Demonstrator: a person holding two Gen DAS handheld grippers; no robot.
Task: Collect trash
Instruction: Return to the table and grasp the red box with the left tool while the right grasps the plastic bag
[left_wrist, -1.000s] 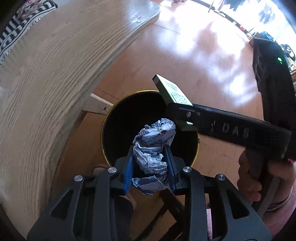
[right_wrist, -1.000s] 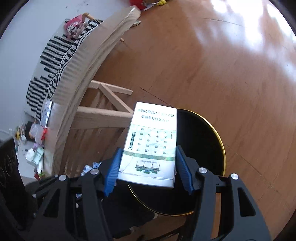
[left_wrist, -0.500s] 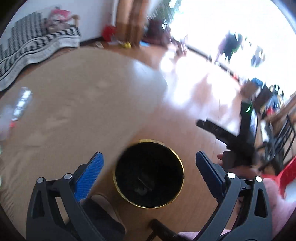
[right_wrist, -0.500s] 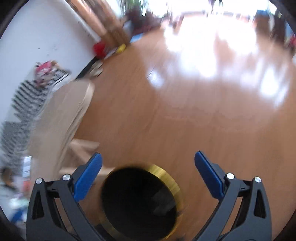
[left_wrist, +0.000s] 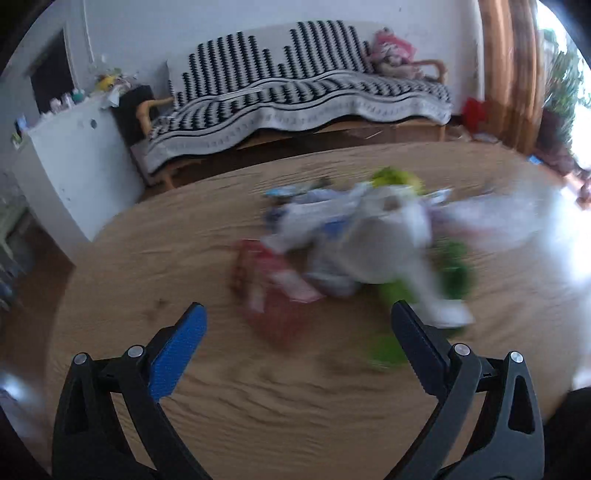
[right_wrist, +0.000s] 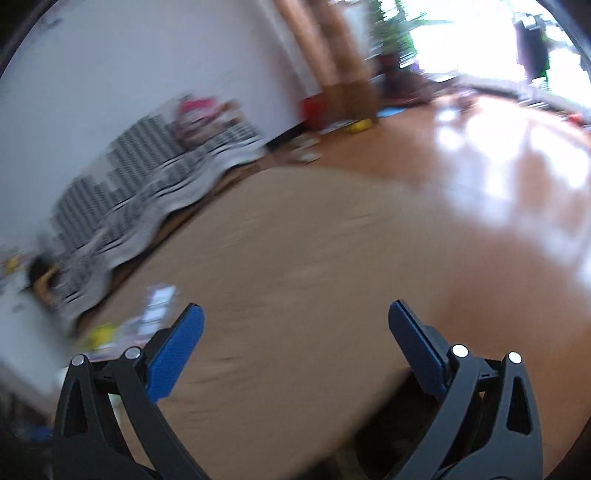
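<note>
In the left wrist view a blurred heap of trash (left_wrist: 354, 251) lies on the round wooden table (left_wrist: 155, 258): white crumpled paper and wrappers, a red packet (left_wrist: 273, 295) and green pieces (left_wrist: 454, 273). My left gripper (left_wrist: 295, 317) hangs above the table just short of the heap, open and empty. In the right wrist view my right gripper (right_wrist: 295, 317) is open and empty over the bare table top (right_wrist: 295, 240). A few blurred bits of trash (right_wrist: 155, 306) show at the table's left edge there. The bin is out of view.
A sofa under a black-and-white striped cover (left_wrist: 295, 92) stands behind the table, with a white cabinet (left_wrist: 70, 155) to its left. Brown curtains (left_wrist: 509, 70) and plants are at the right. Shiny wooden floor (right_wrist: 498, 177) lies beyond the table.
Both grippers opened over the black bin and let go of the crumpled paper and the booklet. Both then rose and swung away from the bin to the table.
</note>
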